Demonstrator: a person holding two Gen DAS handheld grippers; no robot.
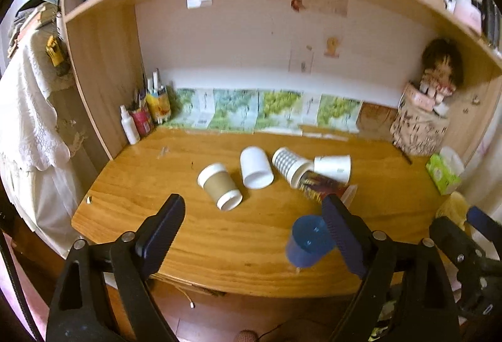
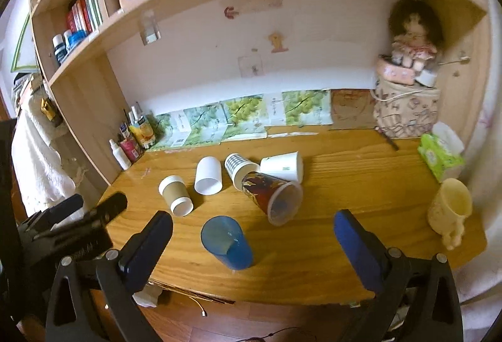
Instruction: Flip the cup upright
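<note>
Looking down our left gripper point(image 1: 254, 213), we see the jaws spread wide, holding nothing. The blue cup point(image 1: 309, 244) sits near the desk point(image 1: 219, 247) front edge, partly hidden behind the right finger. Over on the right gripper point(image 2: 252, 227), same deal, jaws wide apart and empty. The blue cup looks bottom-up, though it's blurry.

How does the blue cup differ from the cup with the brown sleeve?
The blue cup is translucent blue plastic; the brown-sleeved cup is white paper with a cardboard band. The blue cup stands upside down, base on top; the brown-sleeved cup lies on its side, mouth toward the camera. Both rest on the wooden desk.
</note>
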